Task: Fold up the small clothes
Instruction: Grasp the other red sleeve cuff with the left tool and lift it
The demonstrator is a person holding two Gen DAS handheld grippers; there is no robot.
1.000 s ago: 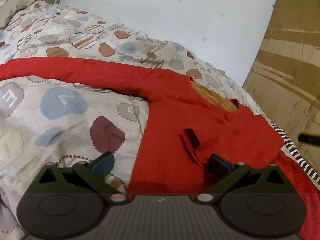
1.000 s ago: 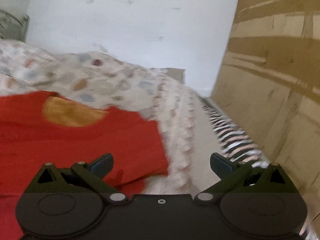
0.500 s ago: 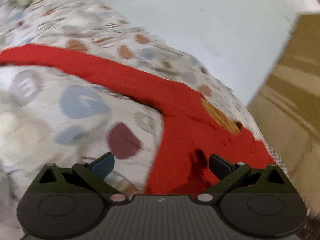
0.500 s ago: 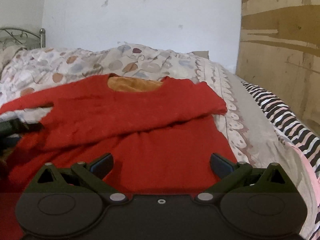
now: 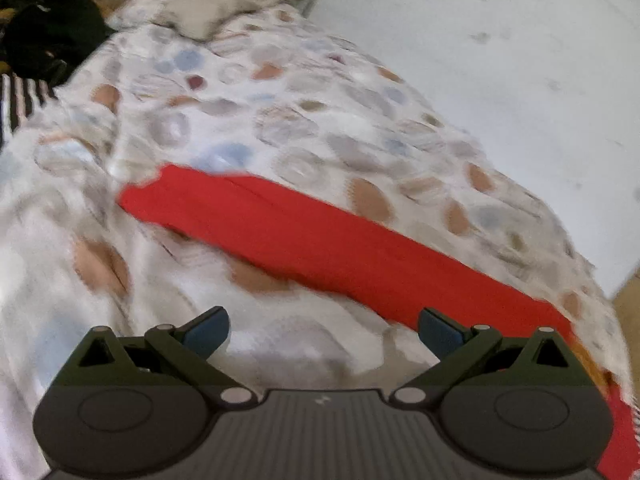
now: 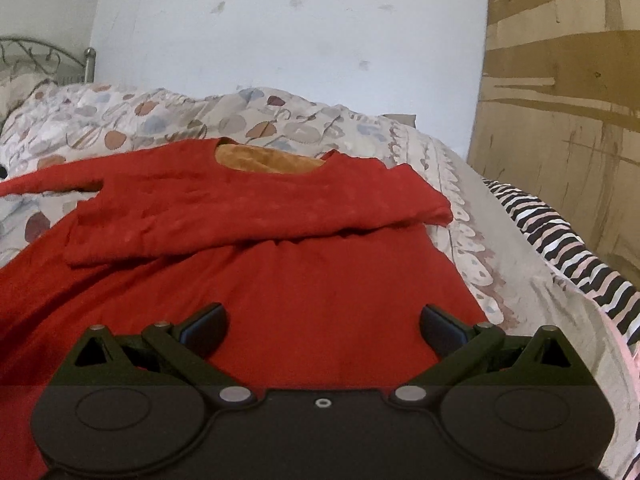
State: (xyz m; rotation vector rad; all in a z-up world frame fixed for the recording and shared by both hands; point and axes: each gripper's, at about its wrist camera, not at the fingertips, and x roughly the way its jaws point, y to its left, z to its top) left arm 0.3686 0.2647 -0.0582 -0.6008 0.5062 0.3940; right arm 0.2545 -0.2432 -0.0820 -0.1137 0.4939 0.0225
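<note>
Ahead of the wide-open, empty left gripper (image 5: 322, 328) the red top's (image 6: 280, 264) outstretched sleeve (image 5: 304, 236) lies across the quilt (image 5: 240, 112). Soft and limp; best pinched at the cuff. The right gripper (image 6: 322, 328) hovers spread and empty above the hem.

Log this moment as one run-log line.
task: fold small clothes | left gripper: open, over quilt | right gripper: open, above red top | one sleeve folded across, other sleeve outstretched

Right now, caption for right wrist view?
Open right gripper over red top, one sleeve folded across, on patterned quilt.
</note>
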